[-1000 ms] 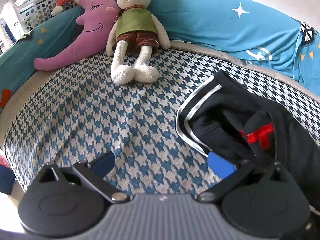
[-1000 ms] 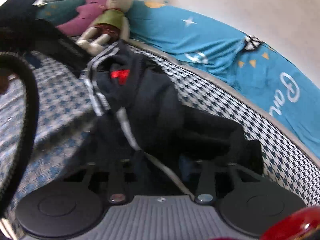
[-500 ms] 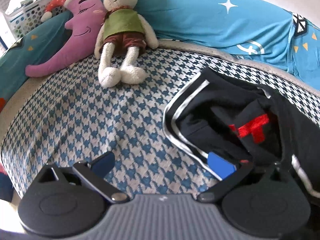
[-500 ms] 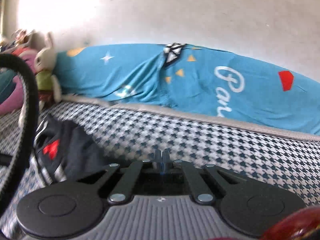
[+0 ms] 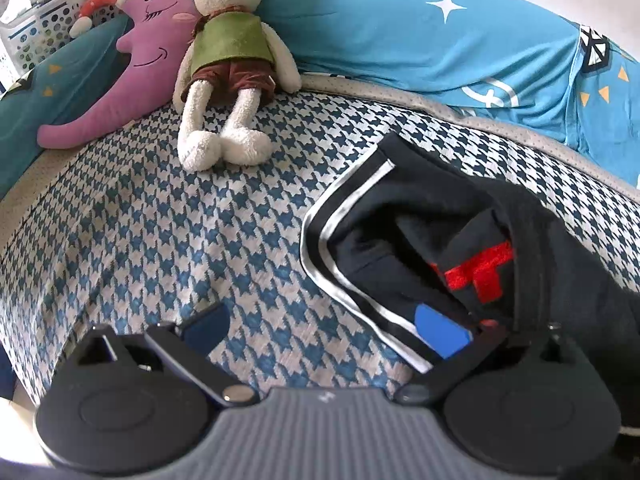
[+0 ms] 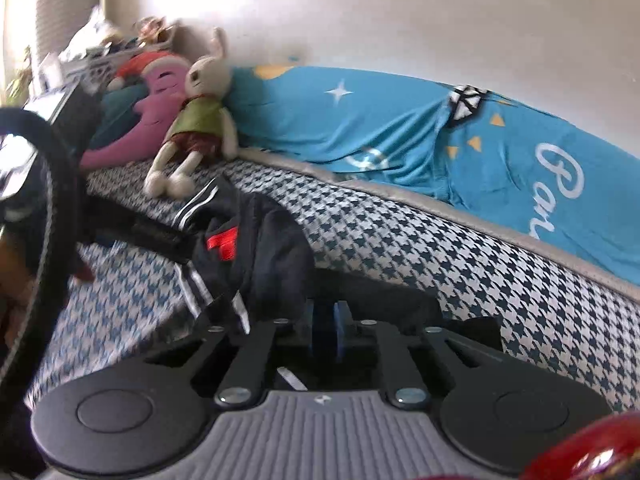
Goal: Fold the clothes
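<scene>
Black with white stripes and a red mark, the garment point(image 5: 460, 240) lies crumpled on the houndstooth bed point(image 5: 160, 220), nearer its blue-pillow edge. Your left tool point(image 5: 324, 324) is spread wide, one blue pad over the striped hem. Your right tool point(image 6: 329, 330) is pressed together amid dark cloth; whether it pinches any you cannot tell.

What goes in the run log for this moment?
left gripper: open, beside black white-striped garment | right gripper: shut, at garment edge, grasp unclear | surface: houndstooth bed cover | fold: not done
</scene>
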Tool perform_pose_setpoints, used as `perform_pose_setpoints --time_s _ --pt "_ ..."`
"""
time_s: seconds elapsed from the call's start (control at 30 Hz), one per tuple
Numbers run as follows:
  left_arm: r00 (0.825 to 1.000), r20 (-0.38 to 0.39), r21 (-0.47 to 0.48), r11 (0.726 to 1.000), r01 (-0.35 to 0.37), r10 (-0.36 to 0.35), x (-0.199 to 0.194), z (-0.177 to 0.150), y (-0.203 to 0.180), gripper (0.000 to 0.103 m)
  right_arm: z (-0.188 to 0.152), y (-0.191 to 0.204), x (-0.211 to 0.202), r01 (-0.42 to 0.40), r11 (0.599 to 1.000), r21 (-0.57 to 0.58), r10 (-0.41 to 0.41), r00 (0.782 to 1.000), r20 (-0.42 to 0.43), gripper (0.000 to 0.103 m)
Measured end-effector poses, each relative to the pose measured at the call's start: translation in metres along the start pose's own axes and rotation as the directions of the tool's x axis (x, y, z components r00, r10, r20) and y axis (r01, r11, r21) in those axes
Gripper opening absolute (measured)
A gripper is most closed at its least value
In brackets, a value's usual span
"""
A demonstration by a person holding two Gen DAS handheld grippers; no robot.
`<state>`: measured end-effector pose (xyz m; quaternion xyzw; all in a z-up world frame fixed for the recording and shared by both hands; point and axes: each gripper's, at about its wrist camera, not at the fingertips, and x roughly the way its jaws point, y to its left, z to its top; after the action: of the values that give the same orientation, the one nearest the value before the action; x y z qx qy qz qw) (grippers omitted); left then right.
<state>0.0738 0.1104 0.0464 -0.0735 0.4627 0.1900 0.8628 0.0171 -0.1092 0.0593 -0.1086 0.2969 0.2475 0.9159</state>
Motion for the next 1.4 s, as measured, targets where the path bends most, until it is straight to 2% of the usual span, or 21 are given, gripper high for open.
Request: perform_pose_setpoints --time_s 0.1,0.23,0.33,0.5,0.6,0.7,0.77,0.87,0.9,1.0,1.17,1.4 --pt "1.0 0.002 -0.003 1.0 0.0 0.0 -0.001 0.0 0.0 0.103 -0.001 0.006 -0.004 0.019 0.999 -0.028 -0.019 1.0 0.012 0.027" --pt "1.0 0.004 -0.008 1.0 -0.001 0.001 -0.001 0.0 0.001 0.103 -0.002 0.019 -0.018 -0.013 0.998 -0.061 0.016 0.998 0.059 0.031" --pt "1.0 0.002 -0.01 1.0 -0.001 0.001 -0.001 0.0 0.0 0.103 -0.005 0.028 -0.012 -0.048 0.994 -0.101 0.051 0.998 0.032 0.036" --pt "1.0 -0.001 0.007 1.0 -0.002 0.002 0.0 -0.002 -0.003 0.103 -0.015 0.039 0.021 0.01 0.985 -0.171 -0.018 0.999 -0.043 0.049" --pt "1.0 0.002 0.023 1.0 -0.001 0.001 0.002 0.001 -0.005 0.103 -0.019 0.039 0.039 0.056 0.976 -0.211 -0.068 0.997 -0.049 0.058" --pt "1.0 0.004 0.042 0.999 0.001 -0.001 0.004 0.004 -0.007 0.103 -0.022 0.037 0.051 0.057 0.968 -0.244 -0.072 0.996 -0.053 0.063" --pt "1.0 0.005 0.054 0.999 0.002 -0.002 0.005 0.007 -0.008 0.103 -0.022 0.033 0.056 0.078 0.963 -0.257 -0.091 0.995 -0.038 0.058" --pt "1.0 0.007 0.073 0.997 0.003 -0.003 0.007 0.01 -0.01 0.103 -0.014 0.014 0.055 0.075 0.986 -0.149 -0.082 0.996 -0.043 0.038" --pt "1.0 0.007 0.079 0.997 0.004 -0.004 0.007 0.012 -0.011 0.103 -0.011 0.007 0.054 0.077 0.99 -0.115 -0.082 0.996 -0.041 0.026" --pt "1.0 0.007 0.094 0.995 0.014 -0.014 0.008 0.016 -0.015 0.103 -0.004 -0.009 0.052 0.085 0.995 -0.043 -0.086 0.996 -0.029 0.017" --pt "1.0 0.011 0.118 0.993 0.017 -0.018 0.009 0.018 -0.022 0.103 0.013 -0.039 0.05 0.147 0.985 0.085 -0.15 0.988 0.025 0.014" --pt "1.0 0.021 0.137 0.99 -0.005 0.002 0.021 0.027 -0.028 0.103 0.033 -0.075 0.051 0.24 0.942 0.233 -0.262 0.963 0.064 0.013"
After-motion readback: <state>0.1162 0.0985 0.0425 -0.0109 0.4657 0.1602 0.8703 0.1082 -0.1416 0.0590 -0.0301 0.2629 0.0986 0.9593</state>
